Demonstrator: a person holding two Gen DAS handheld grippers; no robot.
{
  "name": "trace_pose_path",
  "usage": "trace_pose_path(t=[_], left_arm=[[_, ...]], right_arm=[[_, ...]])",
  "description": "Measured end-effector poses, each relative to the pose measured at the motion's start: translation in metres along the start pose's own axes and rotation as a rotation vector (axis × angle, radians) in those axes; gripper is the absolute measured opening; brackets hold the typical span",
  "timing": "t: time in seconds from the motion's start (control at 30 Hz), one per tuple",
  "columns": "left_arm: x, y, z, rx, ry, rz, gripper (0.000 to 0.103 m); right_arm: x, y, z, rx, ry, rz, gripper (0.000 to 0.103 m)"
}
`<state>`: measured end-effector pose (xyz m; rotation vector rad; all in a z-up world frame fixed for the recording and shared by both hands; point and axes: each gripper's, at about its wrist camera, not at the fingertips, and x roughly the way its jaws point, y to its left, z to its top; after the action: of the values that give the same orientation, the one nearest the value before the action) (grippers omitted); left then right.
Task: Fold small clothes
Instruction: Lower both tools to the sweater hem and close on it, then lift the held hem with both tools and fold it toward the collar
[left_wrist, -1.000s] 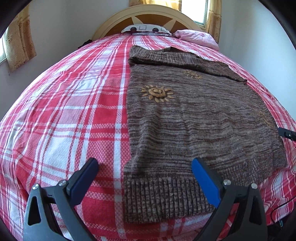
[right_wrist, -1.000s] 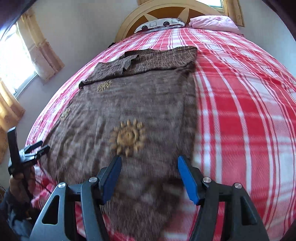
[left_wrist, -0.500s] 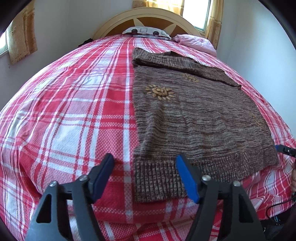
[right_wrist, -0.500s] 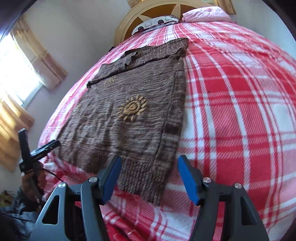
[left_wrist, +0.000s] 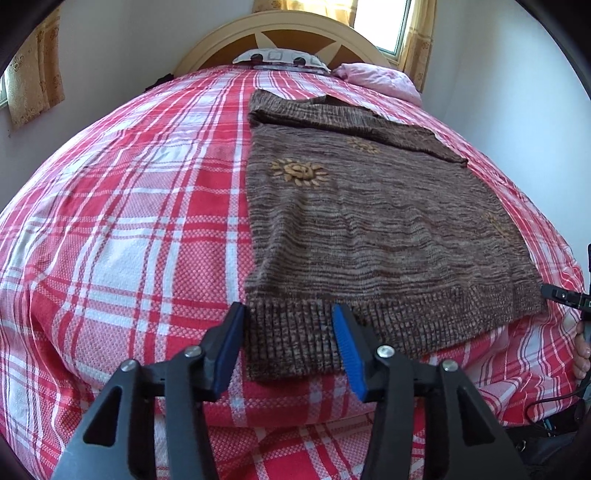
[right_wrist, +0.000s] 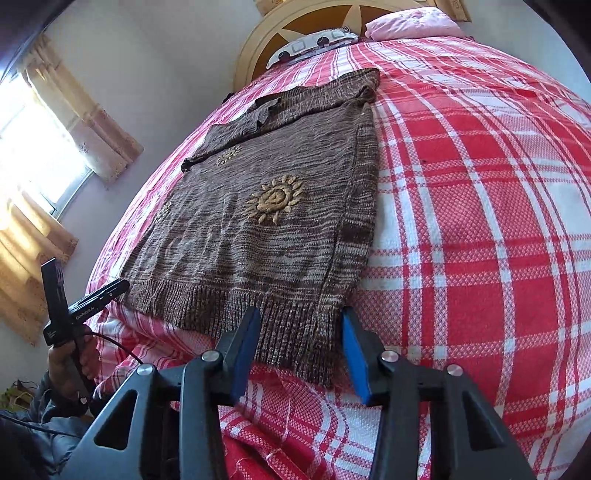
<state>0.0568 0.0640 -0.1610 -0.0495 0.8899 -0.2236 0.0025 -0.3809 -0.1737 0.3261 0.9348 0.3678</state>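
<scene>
Brown sweater (left_wrist: 369, 229) lies flat on the bed (left_wrist: 129, 221), ribbed hem at the near edge, sleeves folded across the top by the pillows (left_wrist: 376, 77). Wide plaid bedding free on both sides. Marled knit, tan sun motifs. Left claw (left_wrist: 290, 345) and right claw (right_wrist: 301, 350) each straddle a hem corner, jaws closing, not yet pinching.

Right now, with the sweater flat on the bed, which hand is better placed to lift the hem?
Neither clearly: left gripper straddles the ribbed hem's left corner of the sweater, right gripper the right corner. Both are closing around fabric, suggesting a two-handed lift.
</scene>
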Motion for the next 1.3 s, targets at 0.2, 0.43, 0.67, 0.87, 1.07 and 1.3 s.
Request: trace_pose_path(t=[0.2,0.43,0.67,0.87,1.07,1.3], left_arm=[[0.000,0.003,-0.002,-0.004,-0.017,-0.022,0.042],[-0.005,0.015,0.002,-0.075,-0.030,-0.109,0.008],[-0.021,0.018,0.008,-0.104,-0.107,-0.148,0.008],[-0.031,0.018,0.021,-0.112,-0.143,-0.175,0.008],[-0.041,0.010,0.046,-0.086,-0.201,-0.189,0.008],[-0.045,0.015,0.067,-0.120,-0.232,-0.227,0.008]], right_arm=[[0.005,-0.002,-0.004,0.022,0.012,0.040,0.017],[-0.010,-0.001,0.000,0.033,-0.056,0.092,0.007],[-0.029,0.002,0.005,0.022,-0.133,0.108,0.006],[-0.042,0.003,0.012,0.040,-0.198,0.146,0.006],[-0.043,0.011,0.025,0.038,-0.216,0.182,0.006],[-0.050,0.011,0.035,0.037,-0.253,0.174,0.005]])
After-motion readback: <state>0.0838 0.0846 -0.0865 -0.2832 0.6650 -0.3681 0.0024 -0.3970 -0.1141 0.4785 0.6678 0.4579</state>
